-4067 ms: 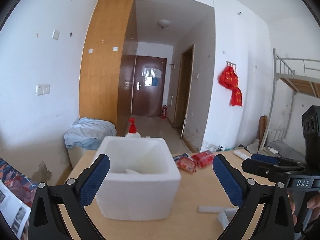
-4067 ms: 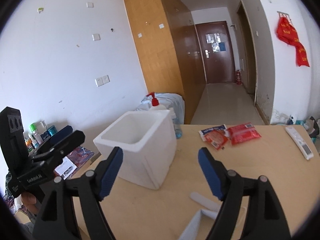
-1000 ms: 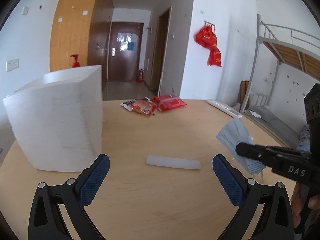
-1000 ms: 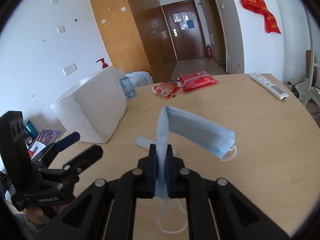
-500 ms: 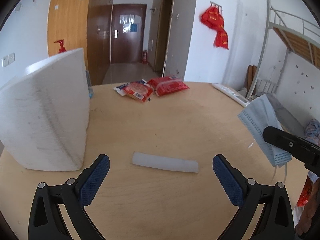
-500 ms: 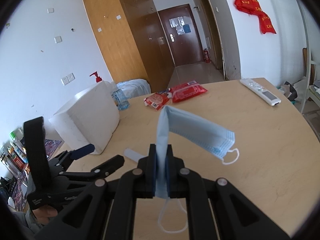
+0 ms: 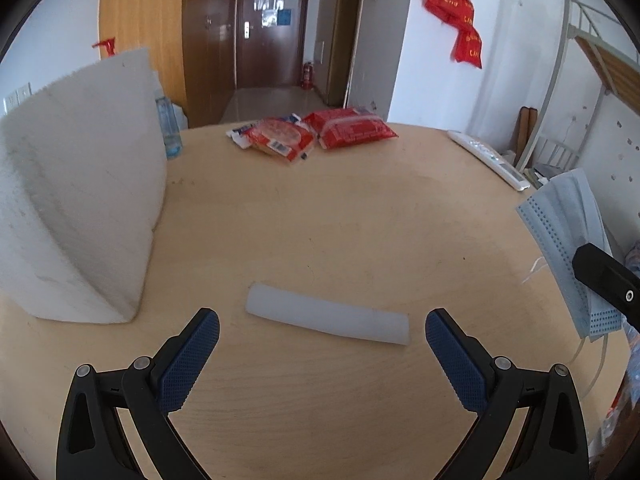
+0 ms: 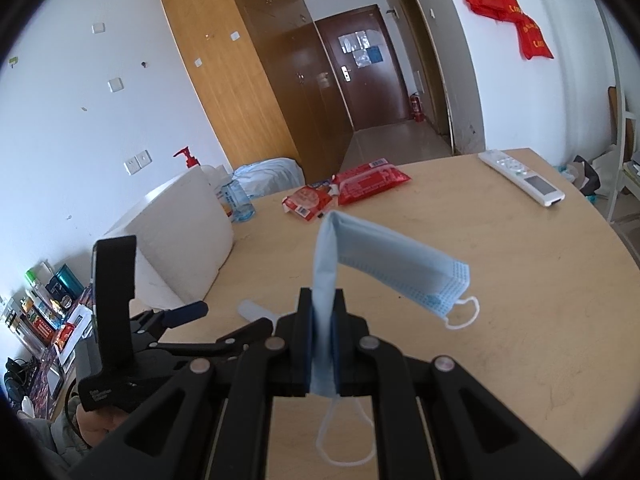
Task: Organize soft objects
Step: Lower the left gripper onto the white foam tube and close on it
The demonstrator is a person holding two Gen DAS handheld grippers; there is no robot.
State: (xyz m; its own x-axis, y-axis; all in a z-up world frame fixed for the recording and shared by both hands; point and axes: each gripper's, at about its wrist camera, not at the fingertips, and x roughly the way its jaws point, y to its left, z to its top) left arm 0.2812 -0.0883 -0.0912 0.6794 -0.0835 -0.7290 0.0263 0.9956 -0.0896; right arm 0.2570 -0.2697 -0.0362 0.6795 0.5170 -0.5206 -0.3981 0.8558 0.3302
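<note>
Right of the foam box (image 8: pixel 176 236), above the table (image 8: pixel 520 280), you're holding the mask (image 8: pixel 384 264) w/ right gripper (image 8: pixel 321 332) jaws clamped; left gripper (image 7: pixel 322 348) jaws gaping, empty. Mask isn't boxed yet; white strip (image 7: pixel 328 319) is lying untouched.

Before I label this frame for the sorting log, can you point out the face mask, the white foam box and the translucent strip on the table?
face mask (image 8: pixel 394 258), right wrist view, on the drooping blue panel.
white foam box (image 7: pixel 80 200), left wrist view, on its side wall.
translucent strip (image 7: pixel 326 314), left wrist view, mid-length.
</note>
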